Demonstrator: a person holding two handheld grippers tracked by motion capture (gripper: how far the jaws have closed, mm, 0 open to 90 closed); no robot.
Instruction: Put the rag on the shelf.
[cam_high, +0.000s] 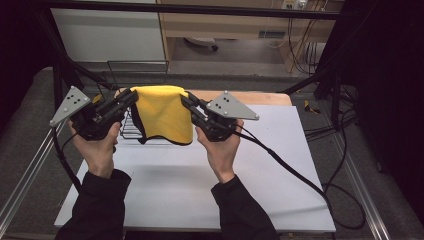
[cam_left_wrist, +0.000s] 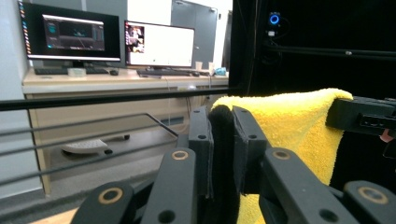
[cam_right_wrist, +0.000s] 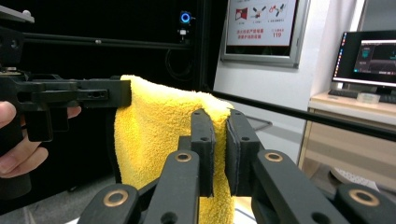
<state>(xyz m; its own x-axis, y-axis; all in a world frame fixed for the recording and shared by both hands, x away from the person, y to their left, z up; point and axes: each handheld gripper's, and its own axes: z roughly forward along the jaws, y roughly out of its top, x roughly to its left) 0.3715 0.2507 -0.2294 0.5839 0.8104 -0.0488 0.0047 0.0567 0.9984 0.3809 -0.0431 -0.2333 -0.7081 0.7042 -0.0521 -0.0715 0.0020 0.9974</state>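
Cloth yellow, I see it stretched between my two grippers, hanging below them above the table | left gripper pinching its left top corner, dark hem between the jaws | right gripper clamped on the right top corner | wire rack just behind the cloth

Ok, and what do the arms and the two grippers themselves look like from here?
Both forearms wear dark long sleeves; the hands are bare. The left gripper and right gripper are black, with linked arms on brass-coloured pivots and flat padded jaws. Each carries a grey three-cornered plate dotted with small holes. A black cable trails from the right one.
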